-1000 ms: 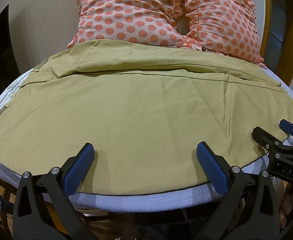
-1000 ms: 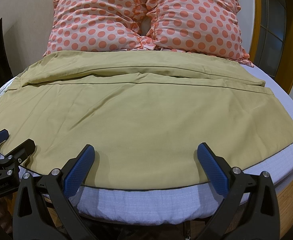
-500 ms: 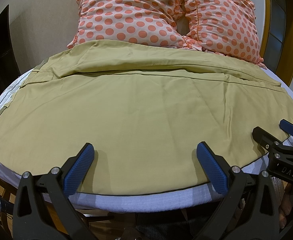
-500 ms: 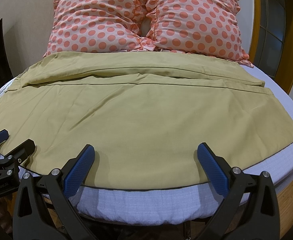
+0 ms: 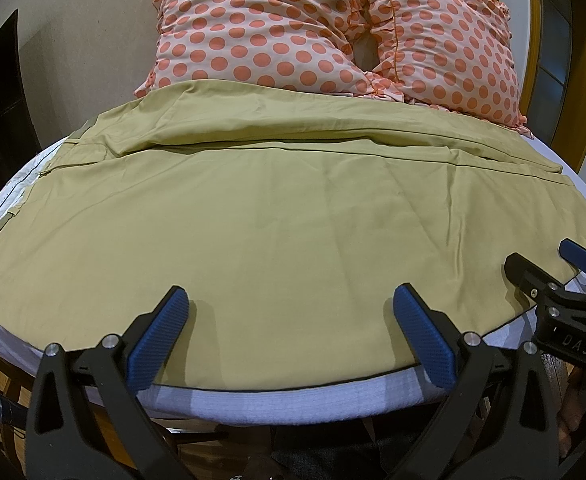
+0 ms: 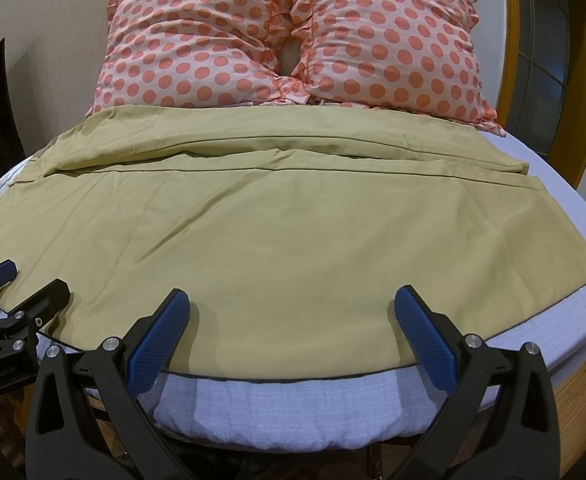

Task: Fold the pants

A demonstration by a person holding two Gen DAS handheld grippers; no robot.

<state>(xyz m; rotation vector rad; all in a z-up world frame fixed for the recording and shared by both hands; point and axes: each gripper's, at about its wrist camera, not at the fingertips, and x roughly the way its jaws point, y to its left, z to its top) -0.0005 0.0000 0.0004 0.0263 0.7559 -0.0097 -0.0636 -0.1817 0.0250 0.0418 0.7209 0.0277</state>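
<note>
Pants (image 5: 285, 216) cover white mattress (image 5: 253, 398) below two polka-dot pillows (image 6: 293, 40).

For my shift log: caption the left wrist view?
Open left tongs poised over khaki pants spread flat before dotted pillows.

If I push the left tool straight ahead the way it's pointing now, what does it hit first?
Most likely the pants: the left tool is open, low over their near edge, so it would meet the flat cloth lying on the bed. The spotted pillows are well beyond. Its exact height is unclear.
</note>
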